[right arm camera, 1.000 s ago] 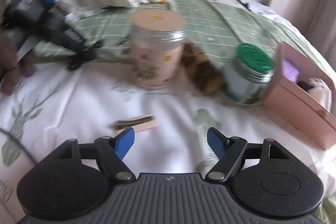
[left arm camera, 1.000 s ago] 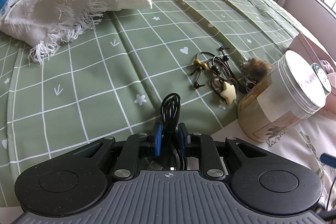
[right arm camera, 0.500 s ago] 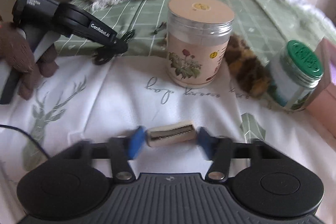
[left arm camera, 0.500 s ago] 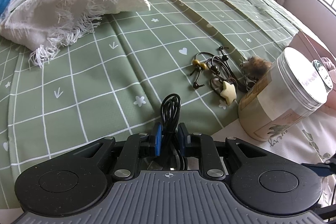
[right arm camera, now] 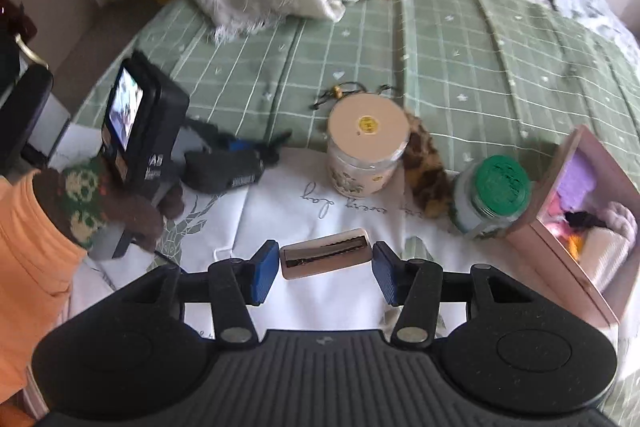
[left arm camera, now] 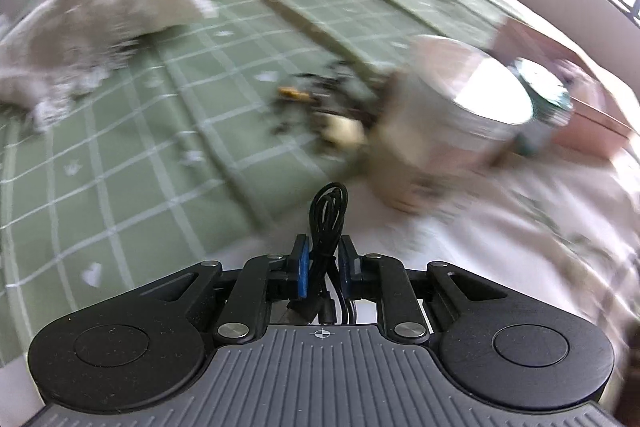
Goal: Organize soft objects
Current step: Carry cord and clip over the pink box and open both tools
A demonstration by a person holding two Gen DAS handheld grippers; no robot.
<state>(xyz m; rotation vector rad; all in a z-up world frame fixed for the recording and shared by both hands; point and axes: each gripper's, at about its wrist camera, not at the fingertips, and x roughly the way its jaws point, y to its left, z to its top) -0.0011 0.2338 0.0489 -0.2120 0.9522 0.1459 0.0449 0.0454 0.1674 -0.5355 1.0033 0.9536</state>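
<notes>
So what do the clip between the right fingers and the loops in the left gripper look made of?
The hair clip looks like dull brownish metal on a beige card backing, judging by its toothed edge. The black loops held in the left gripper look like thin elastic cord, though rubber-coated cable is possible.

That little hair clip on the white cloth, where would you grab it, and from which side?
Across its short width, near the middle, coming from above. The hair clip lies flat, long axis running between the right gripper's open jaws, so its length nearly fills the gap; turning a quarter turn would probably help.
</notes>
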